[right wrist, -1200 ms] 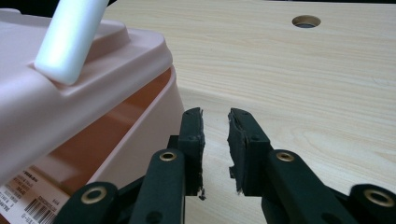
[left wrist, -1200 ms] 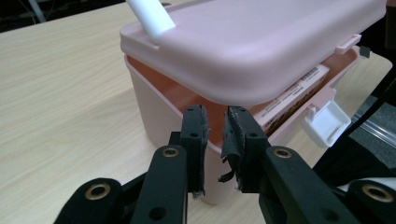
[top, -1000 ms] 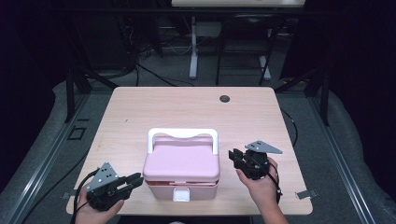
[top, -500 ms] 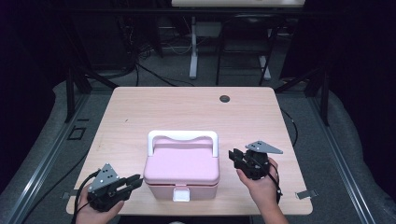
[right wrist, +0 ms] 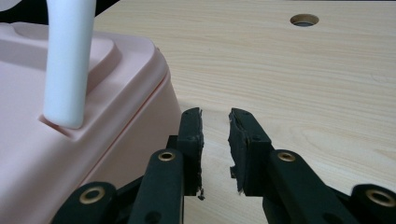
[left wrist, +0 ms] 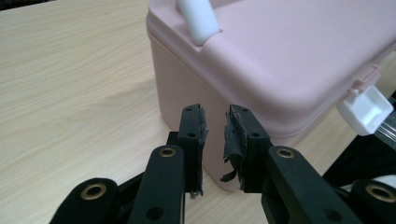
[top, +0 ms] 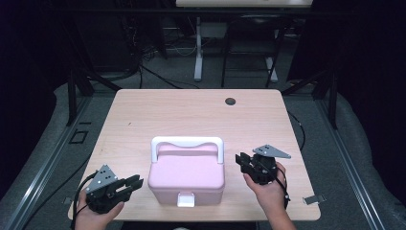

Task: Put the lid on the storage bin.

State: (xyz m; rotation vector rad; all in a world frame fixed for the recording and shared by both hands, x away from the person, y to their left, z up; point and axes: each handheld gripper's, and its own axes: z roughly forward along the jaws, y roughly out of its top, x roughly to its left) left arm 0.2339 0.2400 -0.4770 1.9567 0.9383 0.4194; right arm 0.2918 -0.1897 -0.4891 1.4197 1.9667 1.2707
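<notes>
Pink box (top: 186, 175), white handle (top: 187, 143) upright, on table (top: 191, 112) — flanked by left gripper (top: 134, 182) and right gripper (top: 241, 159), jaws narrowly parted, empty.

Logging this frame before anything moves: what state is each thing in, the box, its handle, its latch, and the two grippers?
Box: lid shut, upright on the table.
Handle: raised.
Latch: down, seems fastened.
Left gripper: open slightly, empty, beside the box.
Right gripper: open slightly, empty, beside the box.

Overhead view facing forward, gripper views close, sharing pink box (top: 186, 173)
</notes>
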